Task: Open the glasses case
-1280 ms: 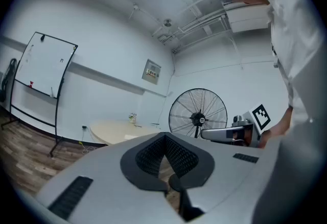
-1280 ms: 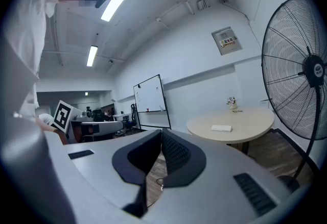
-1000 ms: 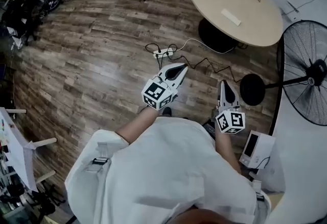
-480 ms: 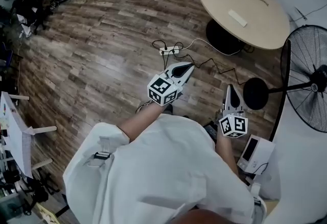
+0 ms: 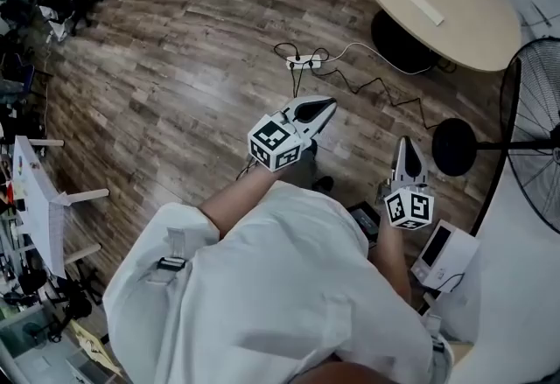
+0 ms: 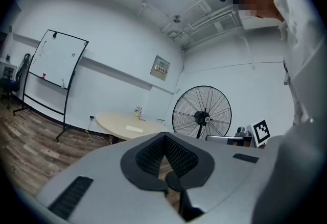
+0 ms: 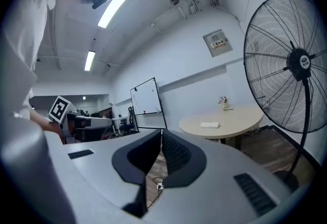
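Note:
No glasses case is plainly in sight. A small white oblong object lies on the round beige table, too small to identify; it also shows in the left gripper view and the right gripper view. My left gripper is held at chest height over the wooden floor, jaws shut and empty. My right gripper hangs to its right near the fan base, also shut on nothing. Both are well short of the table.
A tall pedestal fan with a round black base stands at the right. A power strip and cables trail across the floor. A white device sits by my right side. A whiteboard stands at the far wall.
The head view has shifted, so the table and floor sit further up and right. Both grippers have drifted slightly right and down in view, and remain shut.

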A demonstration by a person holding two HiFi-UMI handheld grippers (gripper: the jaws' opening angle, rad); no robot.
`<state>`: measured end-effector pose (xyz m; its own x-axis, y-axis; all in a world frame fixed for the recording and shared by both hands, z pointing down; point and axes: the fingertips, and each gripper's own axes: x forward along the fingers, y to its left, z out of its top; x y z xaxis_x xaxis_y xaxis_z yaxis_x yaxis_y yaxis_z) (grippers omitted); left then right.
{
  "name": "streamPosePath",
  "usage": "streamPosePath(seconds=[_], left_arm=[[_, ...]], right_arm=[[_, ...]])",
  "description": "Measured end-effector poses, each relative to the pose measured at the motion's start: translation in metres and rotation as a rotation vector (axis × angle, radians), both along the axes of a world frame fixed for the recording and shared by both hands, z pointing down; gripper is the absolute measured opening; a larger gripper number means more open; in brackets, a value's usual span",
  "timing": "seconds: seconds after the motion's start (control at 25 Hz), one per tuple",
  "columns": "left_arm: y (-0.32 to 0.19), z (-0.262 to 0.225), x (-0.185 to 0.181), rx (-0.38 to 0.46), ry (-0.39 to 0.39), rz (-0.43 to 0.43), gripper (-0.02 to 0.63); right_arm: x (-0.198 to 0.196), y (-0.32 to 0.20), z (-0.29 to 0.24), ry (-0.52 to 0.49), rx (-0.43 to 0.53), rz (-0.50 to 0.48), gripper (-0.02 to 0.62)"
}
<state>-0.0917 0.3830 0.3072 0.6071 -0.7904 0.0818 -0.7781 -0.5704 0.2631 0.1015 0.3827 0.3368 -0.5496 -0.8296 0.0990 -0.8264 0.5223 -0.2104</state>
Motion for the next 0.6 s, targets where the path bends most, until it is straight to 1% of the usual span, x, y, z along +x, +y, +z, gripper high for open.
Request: streamPosePath(seconds=[0.12, 0.24, 0.32, 0.4, 0.52, 0.6], left_arm=[[-0.019, 0.017, 0.003, -0.029, 0.008, 0.002, 0.011], [-0.045, 0.028, 0.008, -0.058, 0.042, 0.046, 0.011], [-0.064, 0.025, 0.005, -0.051, 0.053, 0.073, 0.011], [-0.085, 0.02, -0.006, -0.041, 0.061, 0.082, 0.011], [-0.131, 0.015, -0.021, -0.028, 0.091, 0.092, 0.011], [-0.17, 0.014, -0.031, -0.017, 0.089, 0.092, 0.009]], right_arm=[[0.003, -0.017, 0.014, 0.016, -0.022, -0.01, 0.028], [0.0, -0.034, 0.021, 0.058, -0.028, -0.001, 0.027], [-0.01, -0.05, 0.019, 0.061, -0.04, 0.007, 0.027], [-0.024, -0.067, 0.014, 0.063, -0.052, 0.01, 0.027], [-0.04, -0.106, 0.001, 0.139, -0.021, 0.007, 0.027], [-0.047, -0.144, -0.007, 0.187, 0.013, 0.001, 0.028]])
